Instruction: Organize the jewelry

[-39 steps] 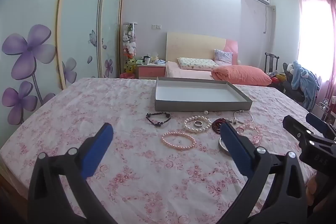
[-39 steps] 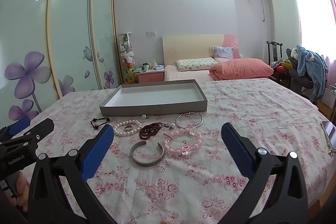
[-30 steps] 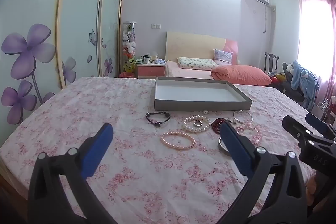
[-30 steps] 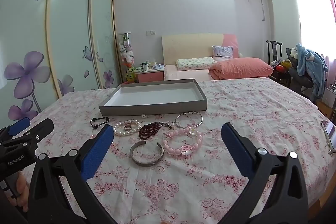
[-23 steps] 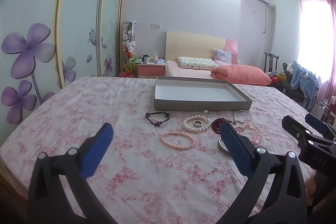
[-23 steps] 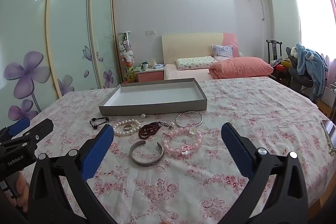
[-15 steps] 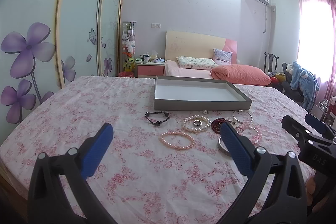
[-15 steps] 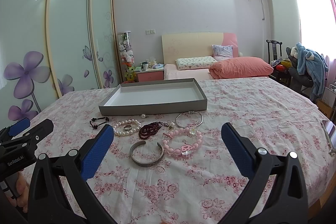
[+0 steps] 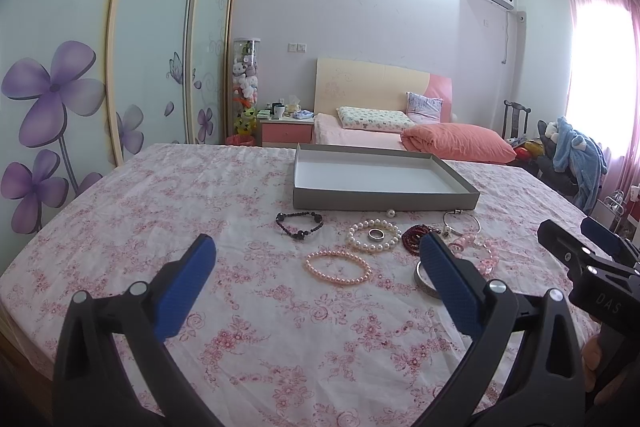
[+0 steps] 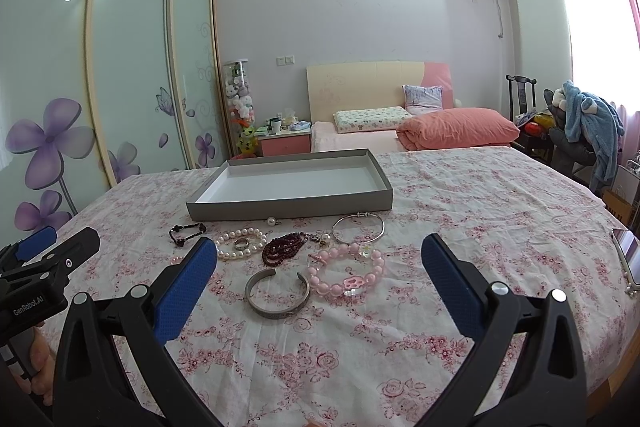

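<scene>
Both hand-held grippers, left [image 9: 316, 259] and right [image 10: 318, 263], gape wide, empty. Jewelry lies on the bed, short of the tray [image 10: 288, 205]. Right is nearer the cuff [image 10: 277, 293], dead ahead, its gap facing the tray; left is nearer the pink beads [image 9: 338, 267].

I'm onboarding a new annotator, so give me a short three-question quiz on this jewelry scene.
1. True or false: the grey tray already holds jewelry.
2. Which lies inside the white pearl bracelet? A) silver ring B) silver cuff C) loose pearl
3. What state are the left tool and right tool in?

Key:
1. False; it is empty.
2. A, the silver ring.
3. Both open, holding nothing.
</scene>
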A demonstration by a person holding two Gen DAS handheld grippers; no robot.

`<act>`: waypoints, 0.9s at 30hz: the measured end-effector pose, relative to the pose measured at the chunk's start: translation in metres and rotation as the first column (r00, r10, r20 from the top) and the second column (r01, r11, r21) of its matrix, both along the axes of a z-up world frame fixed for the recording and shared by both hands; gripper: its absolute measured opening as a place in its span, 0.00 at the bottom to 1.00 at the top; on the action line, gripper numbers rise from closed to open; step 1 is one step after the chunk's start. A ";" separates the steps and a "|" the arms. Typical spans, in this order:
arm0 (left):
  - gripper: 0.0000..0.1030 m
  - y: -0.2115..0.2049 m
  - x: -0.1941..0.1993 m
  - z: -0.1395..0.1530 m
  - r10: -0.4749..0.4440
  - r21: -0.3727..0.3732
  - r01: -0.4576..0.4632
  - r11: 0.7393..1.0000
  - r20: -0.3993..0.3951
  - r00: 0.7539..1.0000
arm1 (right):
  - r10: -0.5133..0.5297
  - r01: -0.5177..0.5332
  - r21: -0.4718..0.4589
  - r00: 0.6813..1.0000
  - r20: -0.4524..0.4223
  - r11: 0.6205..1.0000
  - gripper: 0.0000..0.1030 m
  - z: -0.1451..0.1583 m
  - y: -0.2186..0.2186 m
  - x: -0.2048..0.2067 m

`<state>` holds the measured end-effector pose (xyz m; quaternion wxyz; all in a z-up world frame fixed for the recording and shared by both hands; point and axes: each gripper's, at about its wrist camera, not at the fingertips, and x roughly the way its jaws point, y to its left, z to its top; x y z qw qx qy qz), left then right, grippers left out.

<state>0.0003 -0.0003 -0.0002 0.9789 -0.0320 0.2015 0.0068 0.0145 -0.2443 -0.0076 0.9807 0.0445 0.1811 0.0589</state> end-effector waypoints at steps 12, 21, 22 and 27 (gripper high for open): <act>0.96 -0.007 0.003 -0.003 0.000 -0.003 0.000 1.000 -0.002 1.000 | 0.000 0.000 0.001 1.000 -0.001 1.000 0.98 -0.008 0.000 0.005; 0.96 -0.008 0.003 -0.003 0.000 -0.003 0.000 1.000 -0.004 1.000 | 0.001 -0.001 0.001 1.000 -0.003 1.000 0.98 -0.007 0.000 0.004; 0.96 -0.008 0.003 -0.003 0.000 -0.003 0.000 1.000 -0.003 1.000 | 0.001 -0.001 0.001 1.000 -0.002 1.000 0.98 -0.008 -0.001 0.004; 0.96 -0.007 0.003 -0.003 0.001 -0.005 -0.001 1.000 -0.004 1.000 | 0.001 -0.001 0.001 1.000 -0.003 1.000 0.98 -0.009 -0.001 0.005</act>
